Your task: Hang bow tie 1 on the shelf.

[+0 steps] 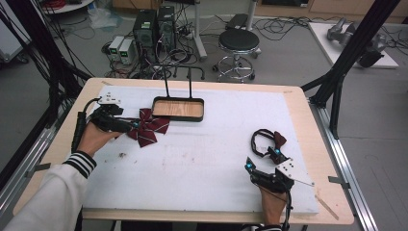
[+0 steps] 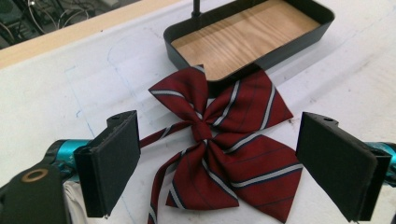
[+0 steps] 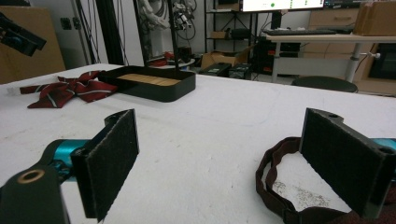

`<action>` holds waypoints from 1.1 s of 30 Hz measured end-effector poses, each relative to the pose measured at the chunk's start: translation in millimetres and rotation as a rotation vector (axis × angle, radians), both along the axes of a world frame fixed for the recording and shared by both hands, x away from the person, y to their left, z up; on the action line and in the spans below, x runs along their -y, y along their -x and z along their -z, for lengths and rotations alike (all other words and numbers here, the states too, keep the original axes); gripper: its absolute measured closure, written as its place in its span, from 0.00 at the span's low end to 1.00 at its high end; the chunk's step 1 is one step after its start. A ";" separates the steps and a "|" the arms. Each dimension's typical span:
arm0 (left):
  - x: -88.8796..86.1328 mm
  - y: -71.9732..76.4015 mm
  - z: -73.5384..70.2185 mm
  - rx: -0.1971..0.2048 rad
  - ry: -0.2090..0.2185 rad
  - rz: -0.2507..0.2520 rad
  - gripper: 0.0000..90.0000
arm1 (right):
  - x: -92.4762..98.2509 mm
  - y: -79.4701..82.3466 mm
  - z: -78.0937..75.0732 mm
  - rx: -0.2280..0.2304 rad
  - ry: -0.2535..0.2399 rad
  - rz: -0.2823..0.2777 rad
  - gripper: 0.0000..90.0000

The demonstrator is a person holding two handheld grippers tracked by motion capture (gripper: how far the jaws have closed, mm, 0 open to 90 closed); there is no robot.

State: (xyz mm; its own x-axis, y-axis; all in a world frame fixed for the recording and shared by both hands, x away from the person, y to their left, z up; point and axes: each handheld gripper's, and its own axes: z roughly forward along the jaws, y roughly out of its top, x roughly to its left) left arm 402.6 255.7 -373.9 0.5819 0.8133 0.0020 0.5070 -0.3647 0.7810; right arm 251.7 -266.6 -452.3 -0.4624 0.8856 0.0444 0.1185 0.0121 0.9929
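The left gripper (image 2: pixel 217 163) is seen with its jaws spread wide, and nothing is held between them. Just ahead of it, in the gap between the two jaws, a dark red striped bow tie (image 2: pixel 224 140) is laid flat on the white table (image 2: pixel 56 93), and neither pad appears to be touching the cloth. A thin strap of the same fabric is stretched from the knot toward the jaw on the left of the left gripper view. Beyond the bow tie, touching or slightly overlapped by its far edge, a black tray with a wooden floor (image 2: pixel 252 35) is set; a thin upright post is fixed at its far rim.

In the high view the left gripper (image 1: pixel 126 126) is held low by a hand (image 1: pixel 94 139) in a striped cuff, with the bow tie (image 1: pixel 148 127) directly ahead of it and the tray (image 1: pixel 178 109) past that.

The right gripper (image 3: pixel 219 158) is likewise held wide open, gripping nothing. A dark brown strap loop (image 3: pixel 275 186) is lying on the table close to the jaw on the right of the right gripper view, partly behind it; whether they touch cannot be told. In the high view this loop (image 1: pixel 262 142) with a small dark red bow (image 1: pixel 279 139) is found just ahead of the right gripper (image 1: pixel 263 161). Far ahead and to the left, the tray (image 3: pixel 149 83) and the striped bow tie (image 3: pixel 70 91) are seen.
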 end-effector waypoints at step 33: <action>31.2 -45.6 13.2 -0.277 -0.083 -0.031 0.22 | 0.9 -0.3 0.2 0.001 -0.006 -0.002 0.12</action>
